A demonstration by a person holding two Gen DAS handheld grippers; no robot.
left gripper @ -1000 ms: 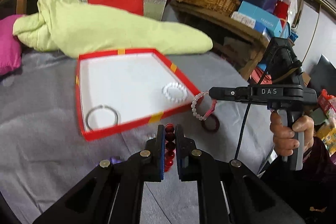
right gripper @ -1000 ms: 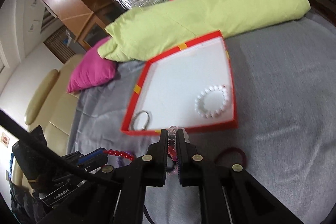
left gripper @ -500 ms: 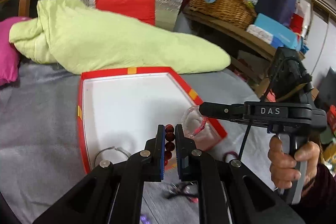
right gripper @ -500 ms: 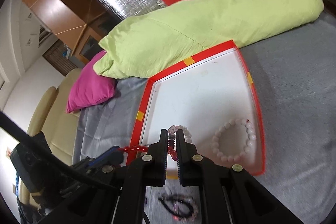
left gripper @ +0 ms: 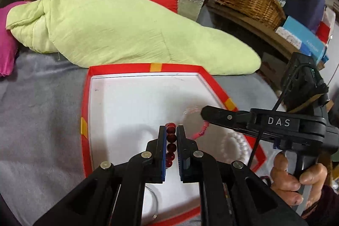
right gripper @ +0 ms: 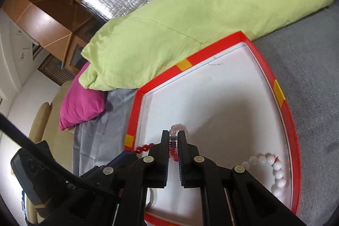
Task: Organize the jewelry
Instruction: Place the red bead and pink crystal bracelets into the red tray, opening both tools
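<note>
left tool (left gripper: 171, 135) pinching red bead bracelet (left gripper: 170, 146) above red tray (left gripper: 84, 115); right tool (right gripper: 173, 141) pinching clear-and-pink bracelet (right gripper: 177, 128) there too. white bead bracelet (right gripper: 275, 171) lying inside.

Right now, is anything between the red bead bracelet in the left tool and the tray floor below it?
Nothing visible. The red bead bracelet hangs over bare white tray floor; the white bead bracelet lies off to the right.
</note>
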